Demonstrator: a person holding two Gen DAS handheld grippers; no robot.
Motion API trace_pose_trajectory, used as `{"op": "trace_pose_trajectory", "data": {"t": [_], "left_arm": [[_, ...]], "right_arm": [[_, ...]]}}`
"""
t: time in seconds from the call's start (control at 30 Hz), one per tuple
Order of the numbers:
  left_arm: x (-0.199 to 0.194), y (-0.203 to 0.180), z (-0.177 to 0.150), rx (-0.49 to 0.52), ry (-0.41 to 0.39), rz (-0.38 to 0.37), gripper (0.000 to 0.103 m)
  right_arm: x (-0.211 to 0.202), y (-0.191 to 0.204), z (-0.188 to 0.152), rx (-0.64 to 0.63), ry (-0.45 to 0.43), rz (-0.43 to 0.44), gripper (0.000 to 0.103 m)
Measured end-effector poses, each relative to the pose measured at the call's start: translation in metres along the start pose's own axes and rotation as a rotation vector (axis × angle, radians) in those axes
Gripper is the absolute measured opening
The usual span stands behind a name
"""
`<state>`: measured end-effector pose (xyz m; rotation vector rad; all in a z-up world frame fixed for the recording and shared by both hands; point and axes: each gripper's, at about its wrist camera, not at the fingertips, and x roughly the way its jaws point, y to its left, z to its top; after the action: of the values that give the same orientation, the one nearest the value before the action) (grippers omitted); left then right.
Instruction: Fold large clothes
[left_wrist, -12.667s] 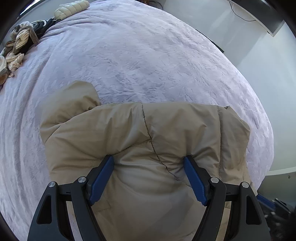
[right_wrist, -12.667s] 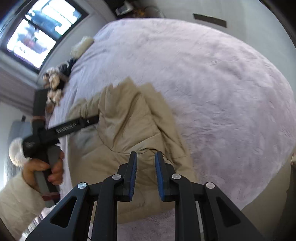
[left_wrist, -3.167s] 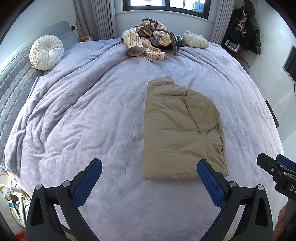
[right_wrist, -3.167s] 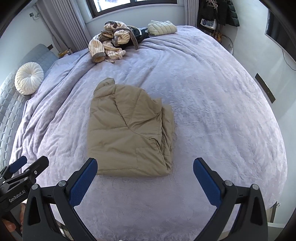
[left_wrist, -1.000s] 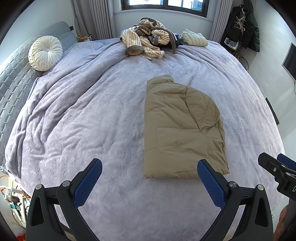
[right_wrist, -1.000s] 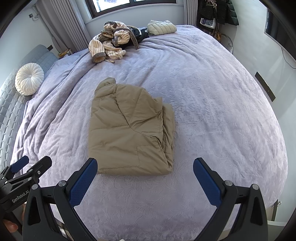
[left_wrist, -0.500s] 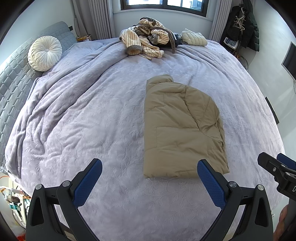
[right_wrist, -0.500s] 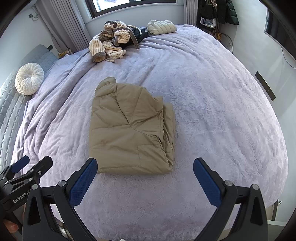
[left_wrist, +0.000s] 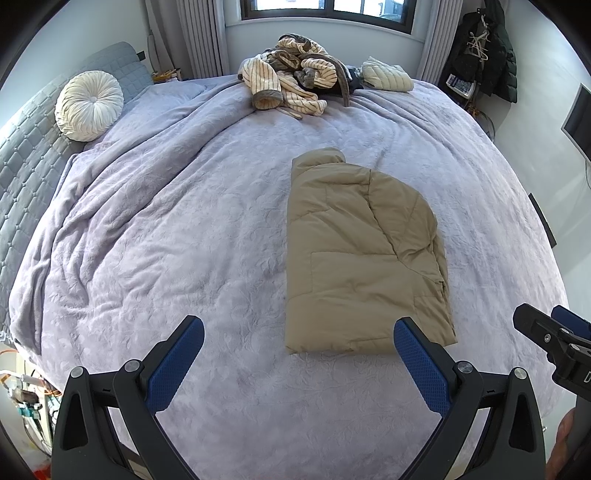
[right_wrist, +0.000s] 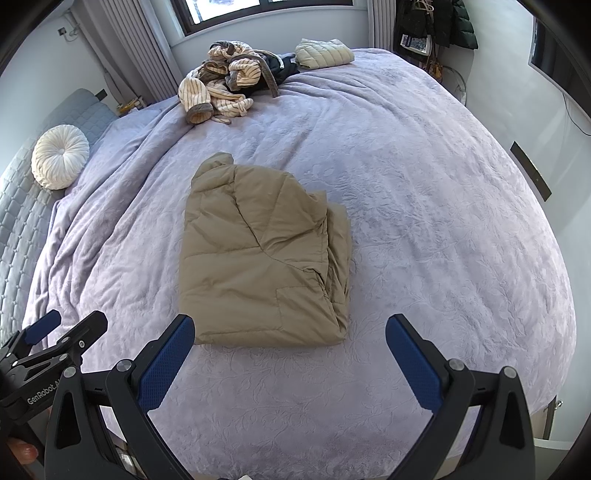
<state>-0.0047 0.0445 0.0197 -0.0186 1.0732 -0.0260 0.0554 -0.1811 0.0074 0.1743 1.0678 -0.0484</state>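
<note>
**Folded jacket at rest, both grippers clear**

Left wrist view: The left gripper (left_wrist: 298, 358) was spread wide and held nothing. The tan jacket (left_wrist: 360, 258) lay folded into a compact rectangle ahead of the tool, offset toward its right finger, flat on the lavender bedspread (left_wrist: 166, 229). The collar end pointed away from the tool. Part of the right gripper (left_wrist: 554, 343) showed at the far right edge.

Right wrist view: The right gripper (right_wrist: 290, 354) was likewise fully spread and empty. The jacket (right_wrist: 258, 258) lay directly ahead, its near edge just beyond the left finger. Stacked layers showed along the jacket's right side. A pile of unfolded clothes (right_wrist: 229, 85) sat well beyond it.

Risk assessment: The fold appeared complete. The padded fill was likely springy; the upper layers could lift or slide open along the loose right side. A finger dragging across the near edge on re-approach would probably disturb the stack.
</note>
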Motion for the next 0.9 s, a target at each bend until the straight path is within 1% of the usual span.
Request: {"op": "trace_pose_trajectory", "data": {"t": [0.67, 0.9], "left_arm": [[0.0030, 0.0026, 0.0027, -0.001, 0.005, -0.018, 0.103], [0.0033, 0.0015, 0.0035, 0.011, -0.006, -0.024, 0.103]], "right_arm": [[-0.0001, 0.0005, -0.0014, 0.002, 0.000, 0.000, 0.103], [0.0004, -0.0004, -0.0005, 0.001, 0.000, 0.000, 0.103]]}}
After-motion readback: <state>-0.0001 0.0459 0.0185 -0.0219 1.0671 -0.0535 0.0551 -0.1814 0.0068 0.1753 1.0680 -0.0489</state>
